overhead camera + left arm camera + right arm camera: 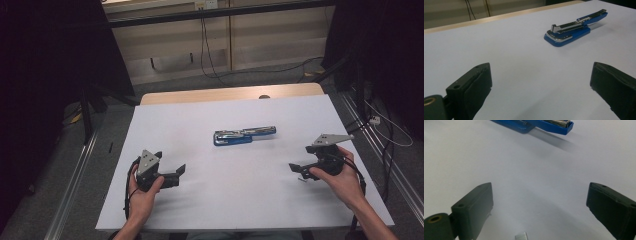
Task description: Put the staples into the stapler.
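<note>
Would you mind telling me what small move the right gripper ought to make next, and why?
Probably ease the right gripper down over the small strip of staples lying on the white table just ahead of it. Its fingers stand wide open and hold nothing, and the blue stapler lies opened out at mid-table, seemingly awaiting a refill. The left gripper is open too.

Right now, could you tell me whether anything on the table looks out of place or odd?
The blue stapler lies swung open near the table's middle, its top arm splayed away from its base. A small strip of staples lies loose on the white surface between the right gripper's open jaws.
</note>
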The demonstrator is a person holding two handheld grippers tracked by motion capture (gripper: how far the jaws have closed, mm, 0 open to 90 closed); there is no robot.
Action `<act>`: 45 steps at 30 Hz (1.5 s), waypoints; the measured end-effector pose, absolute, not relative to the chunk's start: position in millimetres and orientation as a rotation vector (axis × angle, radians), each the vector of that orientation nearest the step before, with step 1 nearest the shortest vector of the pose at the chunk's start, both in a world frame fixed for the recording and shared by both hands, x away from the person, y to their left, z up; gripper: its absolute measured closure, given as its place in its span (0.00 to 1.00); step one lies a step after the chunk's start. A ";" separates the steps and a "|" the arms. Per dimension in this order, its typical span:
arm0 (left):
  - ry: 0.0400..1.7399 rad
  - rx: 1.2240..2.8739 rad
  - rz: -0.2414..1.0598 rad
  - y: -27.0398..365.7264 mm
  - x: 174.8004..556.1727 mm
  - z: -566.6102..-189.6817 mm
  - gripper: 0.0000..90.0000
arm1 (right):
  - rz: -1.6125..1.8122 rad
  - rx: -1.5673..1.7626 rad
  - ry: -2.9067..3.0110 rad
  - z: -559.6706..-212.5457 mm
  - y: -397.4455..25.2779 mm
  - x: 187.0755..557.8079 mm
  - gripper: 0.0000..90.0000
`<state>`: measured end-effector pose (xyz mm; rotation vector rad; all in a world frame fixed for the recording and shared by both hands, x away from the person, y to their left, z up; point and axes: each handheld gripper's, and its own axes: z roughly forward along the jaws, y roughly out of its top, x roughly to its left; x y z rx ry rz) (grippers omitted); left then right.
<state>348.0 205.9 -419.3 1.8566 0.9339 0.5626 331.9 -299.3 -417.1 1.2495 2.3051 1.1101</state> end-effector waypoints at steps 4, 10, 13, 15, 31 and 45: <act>0.932 1.860 0.565 205.6 348.5 -419.5 0.05 | 1.100 1.249 2.346 -416.4 -302.8 328.8 0.11; 0.934 1.861 0.561 205.8 347.8 -418.8 0.05 | 1.044 1.219 2.446 -419.8 -304.9 324.1 0.27; 0.940 1.854 0.570 207.9 346.6 -417.8 0.05 | 1.031 1.196 2.480 -419.4 -305.0 322.9 0.35; 0.948 1.849 0.575 208.0 346.1 -417.9 0.05 | 1.001 1.185 2.515 -418.1 -306.6 323.2 0.40; 0.943 1.837 0.585 208.5 344.6 -417.2 0.05 | 0.809 1.115 2.702 -419.6 -303.4 324.3 0.64; 0.934 1.828 0.566 207.1 344.3 -416.2 0.05 | 0.707 1.052 2.750 -422.5 -296.8 324.2 0.76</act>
